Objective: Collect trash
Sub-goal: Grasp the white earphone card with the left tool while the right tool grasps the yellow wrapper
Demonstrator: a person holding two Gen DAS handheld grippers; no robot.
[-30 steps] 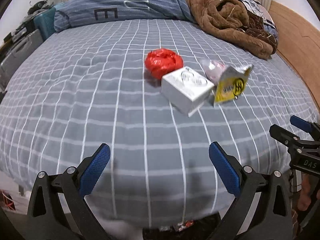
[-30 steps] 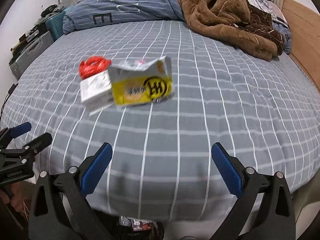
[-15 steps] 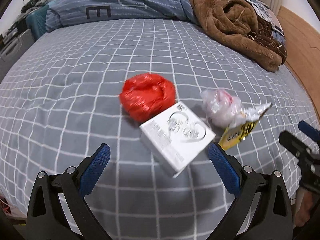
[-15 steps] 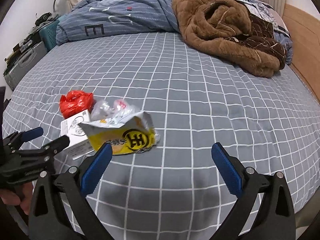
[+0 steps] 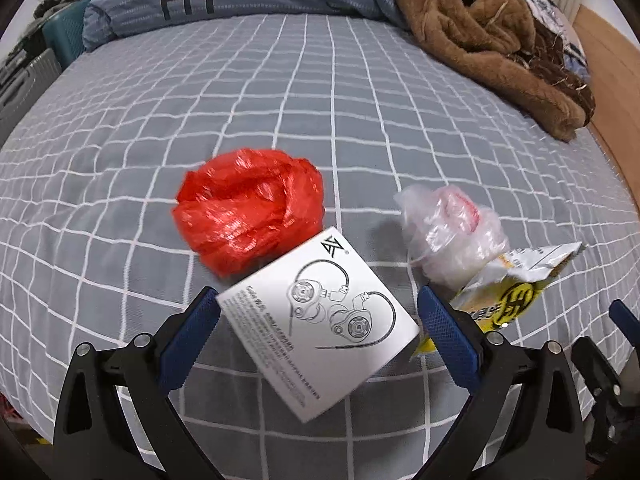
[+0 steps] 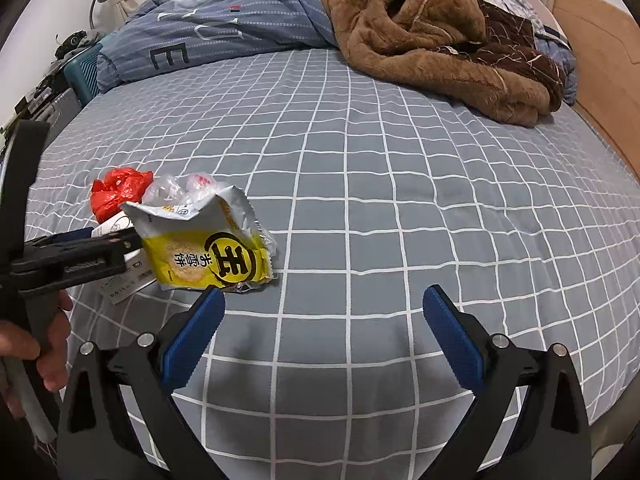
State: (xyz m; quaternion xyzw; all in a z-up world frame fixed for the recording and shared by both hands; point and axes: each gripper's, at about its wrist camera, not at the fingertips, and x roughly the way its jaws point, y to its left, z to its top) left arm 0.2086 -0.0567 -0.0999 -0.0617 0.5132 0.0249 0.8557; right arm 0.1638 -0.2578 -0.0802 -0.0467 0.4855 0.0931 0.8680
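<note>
— Where do we stand? The white box lies on the bed between the spread jaws of our left gripper; the right gripper, also released, sits near the yellow wrapper.

— The risk? We could clip the box's corner and skid it into the red bag. Soft checked sheet, brown blanket beyond.

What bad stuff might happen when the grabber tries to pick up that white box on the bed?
The left gripper is open around the white earphone box, which sits cornerwise between the fingers, so closing might twist it or let it slip out. The red plastic bag touches the box's far edge, so it could get pinched or dragged along. The right gripper is close beside it near the yellow snack wrapper, so the two might bump.
</note>
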